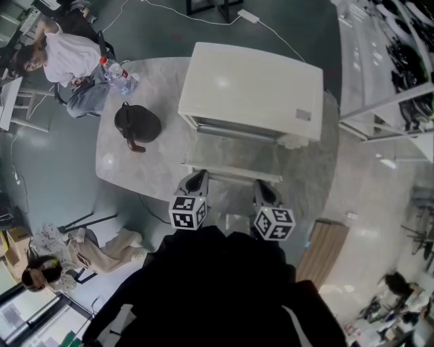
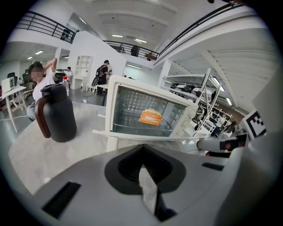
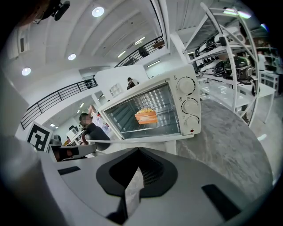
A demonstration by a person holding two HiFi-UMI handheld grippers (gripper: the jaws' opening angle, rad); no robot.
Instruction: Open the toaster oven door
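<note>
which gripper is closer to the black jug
Left. The left gripper sits at the open toaster oven door's left end, on the black jug's side; the right gripper is at the door's right end, farther off.

Overall: bright, even indoor light in all three views; I read detail easily.
Source: round ceiling lamps (image 3: 98,11) and strip lights (image 2: 117,35) overhead.
Glare: soft sheen on the toaster oven (image 1: 251,88) top and the marble table (image 1: 129,169).
Shadows: faint and soft-edged on the table.
Dark: black clothing (image 1: 217,291) low in my head view, no detail.
Blur: left gripper (image 2: 147,191) and right gripper (image 3: 131,193) bodies out of focus near the lens.
Distortion: strong fisheye bending, black vignette in the gripper views' corners.
</note>
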